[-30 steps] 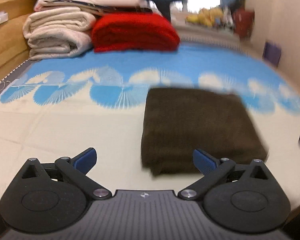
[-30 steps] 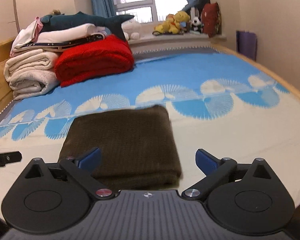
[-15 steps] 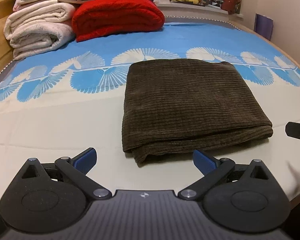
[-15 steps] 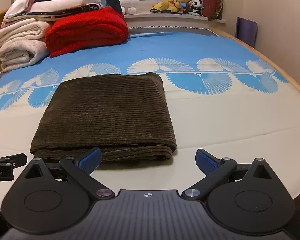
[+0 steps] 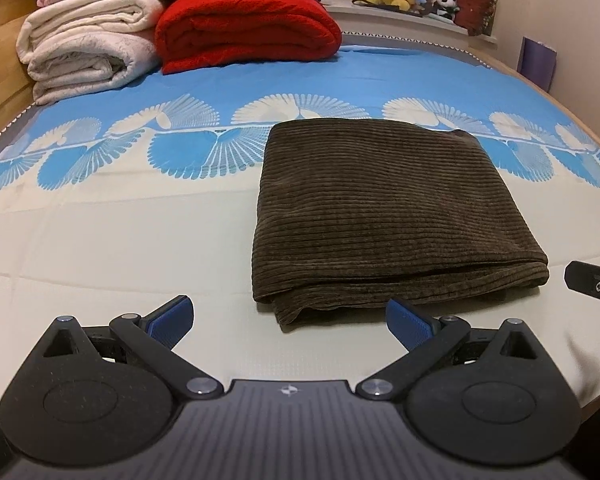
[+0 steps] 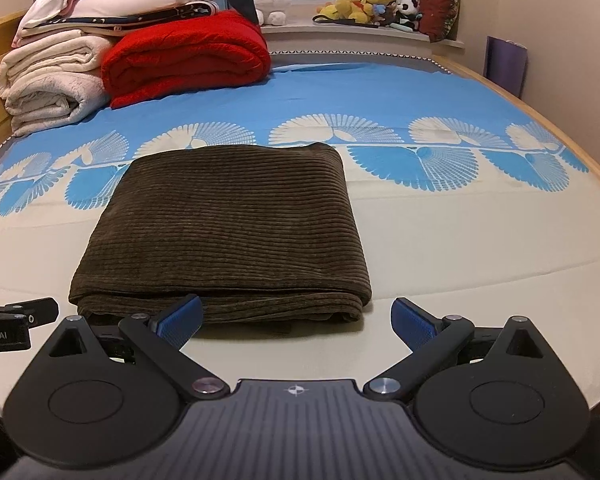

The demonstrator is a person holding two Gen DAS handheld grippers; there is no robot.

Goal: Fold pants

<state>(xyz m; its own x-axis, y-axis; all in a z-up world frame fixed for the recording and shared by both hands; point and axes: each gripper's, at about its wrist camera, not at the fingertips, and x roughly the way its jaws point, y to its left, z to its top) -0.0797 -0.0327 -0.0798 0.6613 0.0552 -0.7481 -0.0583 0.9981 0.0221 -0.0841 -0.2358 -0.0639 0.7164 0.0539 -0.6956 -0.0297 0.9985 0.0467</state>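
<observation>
The dark brown corduroy pants (image 5: 384, 208) lie folded into a flat rectangle on the bed, layered edges towards me. They also show in the right wrist view (image 6: 232, 232). My left gripper (image 5: 288, 322) is open and empty, just short of the pants' near left corner. My right gripper (image 6: 296, 320) is open and empty, just short of the near right corner. Each gripper's body shows at the other view's edge: the right one (image 5: 592, 288) and the left one (image 6: 12, 316).
The bed sheet (image 5: 100, 240) is cream near me and blue with white fans farther away. A red blanket (image 5: 244, 28) and white folded bedding (image 5: 84, 52) are stacked at the far left. Plush toys (image 6: 364, 4) sit on the windowsill. The bed's wooden edge (image 6: 560, 128) runs along the right.
Both grippers have drawn back and lowered, so the folded pants are now in front of them and sharper in view. The pants have not moved.
</observation>
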